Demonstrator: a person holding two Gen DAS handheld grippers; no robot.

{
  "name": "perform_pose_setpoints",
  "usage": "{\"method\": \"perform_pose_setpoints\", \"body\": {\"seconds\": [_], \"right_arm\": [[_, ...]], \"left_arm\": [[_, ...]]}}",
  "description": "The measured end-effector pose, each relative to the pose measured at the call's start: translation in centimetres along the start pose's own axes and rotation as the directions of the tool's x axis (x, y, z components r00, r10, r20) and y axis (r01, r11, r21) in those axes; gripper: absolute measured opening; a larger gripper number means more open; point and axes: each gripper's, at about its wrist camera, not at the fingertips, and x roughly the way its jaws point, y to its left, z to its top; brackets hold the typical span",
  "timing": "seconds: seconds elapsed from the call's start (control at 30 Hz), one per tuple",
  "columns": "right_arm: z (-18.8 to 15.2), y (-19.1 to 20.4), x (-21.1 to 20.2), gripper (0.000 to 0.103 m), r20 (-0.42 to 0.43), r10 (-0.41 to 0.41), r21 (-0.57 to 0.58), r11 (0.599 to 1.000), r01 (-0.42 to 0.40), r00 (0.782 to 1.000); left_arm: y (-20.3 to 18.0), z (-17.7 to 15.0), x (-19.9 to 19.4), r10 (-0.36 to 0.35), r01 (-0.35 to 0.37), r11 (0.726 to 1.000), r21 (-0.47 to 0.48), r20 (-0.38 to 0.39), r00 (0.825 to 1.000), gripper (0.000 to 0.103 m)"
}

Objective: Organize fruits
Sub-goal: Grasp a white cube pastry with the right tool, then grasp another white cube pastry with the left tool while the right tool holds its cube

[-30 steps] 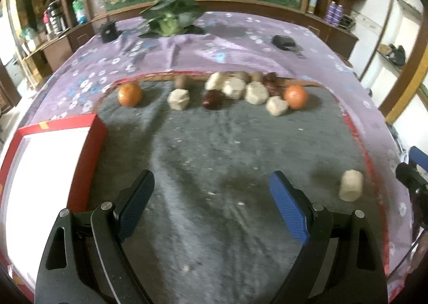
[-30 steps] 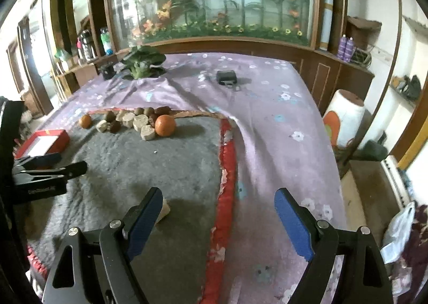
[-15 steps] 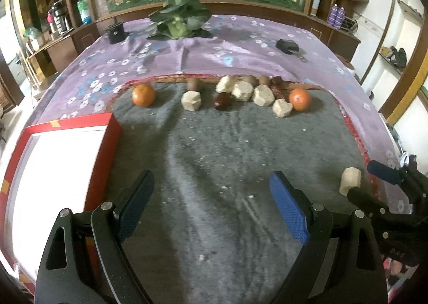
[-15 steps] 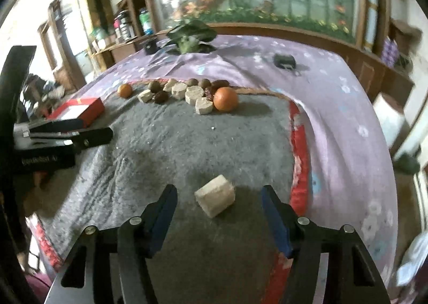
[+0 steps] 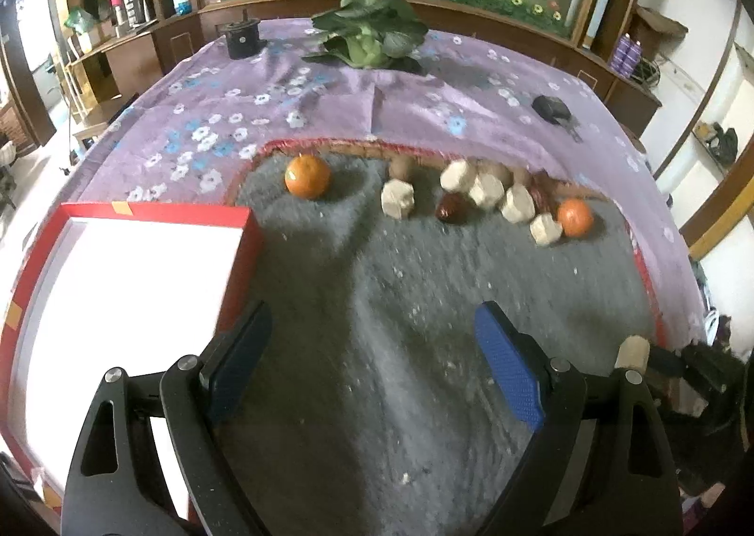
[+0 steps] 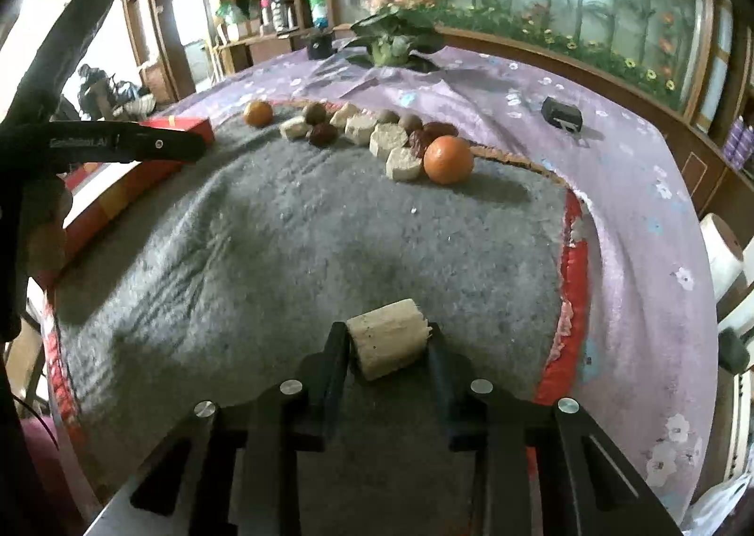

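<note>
Left-wrist view: the left gripper (image 5: 372,361) is hovering over the grey mat (image 5: 377,300) w/ its blue pads wide apart, holding nothing; the red box (image 5: 240,262), white inside, is sitting just beside its left finger. Along the mat's far edge a row of fruit is lying: an orange (image 5: 307,176) at the left end, pale cut chunks (image 5: 487,192) and dark brown pieces in the middle, a second orange (image 5: 575,217) at the right end. At the right margin a pale chunk is showing beside a dark tool, prob. the right gripper, though blur and the left gripper's own frame are hiding most of it. Right-wrist view: the right gripper (image 6: 386,342) is clamping the pale cut piece (image 6: 387,338) across its two ends, the fingers drawn in against it; whether the piece is resting on the mat or lifted clear cannot be told from here. The fruit row is lying well apart, ahead; the left gripper's black arm is reaching in at upper left, in front of the red box. Step in hand, as judged: carrying this stray piece to its place. To do it well: keep the squeeze even, as the piece looks crumbly; lift straight up before travelling; stay clear of the other gripper.
</note>
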Motion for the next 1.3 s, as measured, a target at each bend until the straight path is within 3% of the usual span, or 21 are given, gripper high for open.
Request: {"method": "perform_pose_setpoints", "body": {"seconds": [0.2,0.37,0.5,0.57,1.03,1.1,1.13,1.3], "right_arm": [[0.9,0.1,0.3,0.031,0.03,-0.011,0.058,0.998,0.009,0.999],[1.5,-0.1,-0.1,0.031,0.054,-0.003,0.073,0.997,-0.001,0.999],[1.7,-0.4,0.2,0.031,0.058,0.009,0.096,0.995,-0.014,0.998],[1.8,-0.4,0.3,0.031,0.056,0.017,0.1,0.995,-0.022,0.998],[2.1,-0.4,1.0,0.031,0.048,0.046,0.105,0.993,-0.051,0.998],[2.0,-0.4,1.0,0.031,0.048,0.049,0.109,0.993,-0.054,0.998],[2.0,-0.5,1.0,0.031,0.048,0.048,0.111,0.992,-0.053,0.998],[2.1,-0.5,1.1,0.031,0.046,0.05,0.115,0.992,-0.055,0.998]], "left_arm": [[-0.5,2.5,1.2,0.0,0.001,0.999,0.042,-0.015,1.0,0.088],[-0.1,5.0,3.7,-0.023,0.027,0.999,0.044,-0.08,0.996,0.087],[-0.1,6.5,5.6,-0.023,0.027,0.999,0.041,-0.114,0.993,0.075],[0.0,7.1,6.8,-0.017,0.022,0.999,0.034,-0.149,0.989,0.063],[-1.4,8.3,9.5,-0.061,0.073,0.996,0.051,-0.212,0.975,0.063],[-1.5,8.4,9.5,-0.076,0.087,0.995,0.044,-0.217,0.973,0.046],[-1.6,8.5,9.5,-0.089,0.1,0.994,0.039,-0.224,0.971,0.043],[-1.4,8.8,10.0,-0.076,0.089,0.995,0.048,-0.228,0.971,0.043]]}}
